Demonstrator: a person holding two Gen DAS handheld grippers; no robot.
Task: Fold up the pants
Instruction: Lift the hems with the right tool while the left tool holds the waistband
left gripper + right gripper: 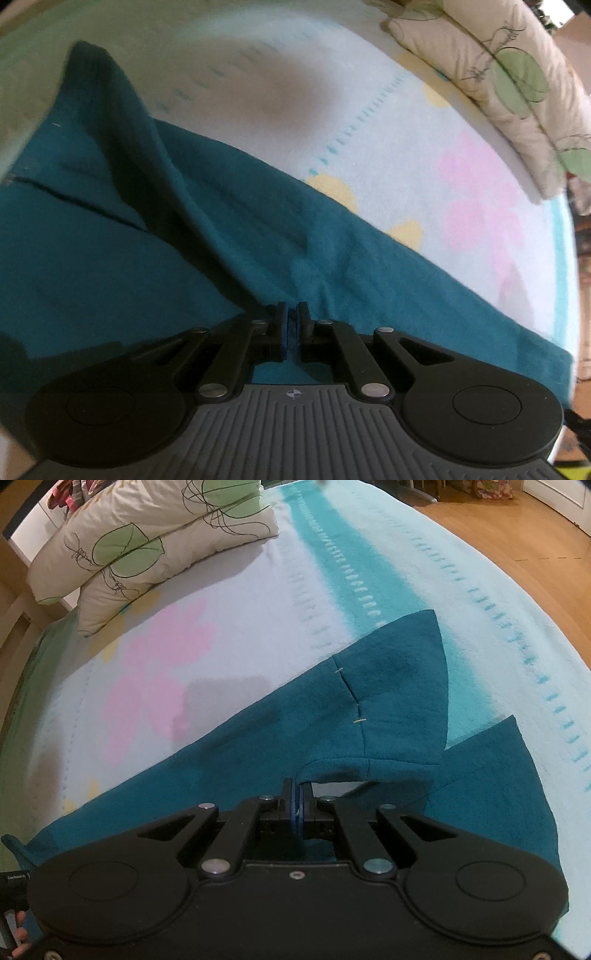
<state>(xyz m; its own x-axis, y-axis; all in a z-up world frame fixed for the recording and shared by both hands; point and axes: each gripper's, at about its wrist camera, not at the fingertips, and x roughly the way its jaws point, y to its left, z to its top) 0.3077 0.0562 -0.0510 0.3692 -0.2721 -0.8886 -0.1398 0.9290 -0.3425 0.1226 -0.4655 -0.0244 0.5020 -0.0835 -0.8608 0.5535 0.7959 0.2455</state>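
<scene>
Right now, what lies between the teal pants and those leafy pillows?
Only bare bedspread with a pink flower print separates the pants from the pillows, seen in the right wrist view.

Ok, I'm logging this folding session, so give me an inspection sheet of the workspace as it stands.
Surface: pale fleece blanket with pink flower print and teal stripe, spread on a bed.
Job's things: teal fabric pants, one part lifted and doubled over the rest.
Clutter: two cream pillows with green leaf print at the bed's head.
Grippers: left tool shut, fabric pinched at its tips; right tool shut on a pants edge.
Cables: nothing seen.
Surroundings: wooden floor beside the bed.
</scene>
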